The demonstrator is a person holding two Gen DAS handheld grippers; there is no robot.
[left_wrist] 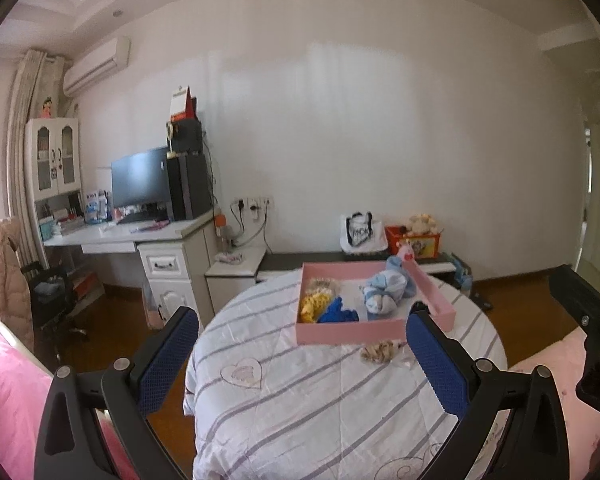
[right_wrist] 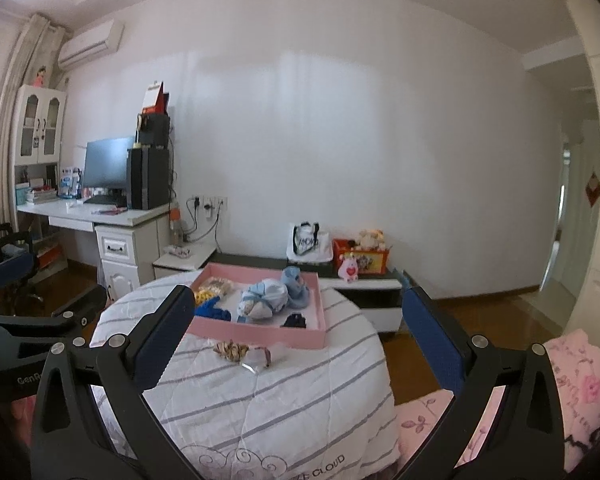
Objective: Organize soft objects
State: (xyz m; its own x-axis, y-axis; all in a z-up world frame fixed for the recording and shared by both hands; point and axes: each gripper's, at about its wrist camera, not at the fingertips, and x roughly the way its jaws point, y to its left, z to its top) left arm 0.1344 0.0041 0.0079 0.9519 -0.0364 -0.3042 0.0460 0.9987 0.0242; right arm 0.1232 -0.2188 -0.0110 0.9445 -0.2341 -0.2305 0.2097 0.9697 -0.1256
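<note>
A pink tray [left_wrist: 352,334] [right_wrist: 260,332] rests on a folded striped quilt [left_wrist: 300,400] [right_wrist: 280,400]. Inside lie a light blue plush [left_wrist: 388,290] [right_wrist: 266,298], a yellow knit piece [left_wrist: 312,304], a dark blue knit piece [left_wrist: 336,312] [right_wrist: 214,312] and a small black item [right_wrist: 294,321]. A beige leopard-print scrunchie [left_wrist: 382,351] [right_wrist: 232,350] lies on the quilt just in front of the tray. My left gripper [left_wrist: 300,364] is open above the quilt, short of the tray. My right gripper [right_wrist: 296,344] is open too, holding nothing.
A white desk [left_wrist: 140,236] with a monitor and computer tower stands at the left wall. A low dark bench [left_wrist: 340,260] behind the quilt carries a white bag, a red toy box and plush toys. Pink bedding [right_wrist: 572,384] lies at both sides. Wooden floor surrounds the quilt.
</note>
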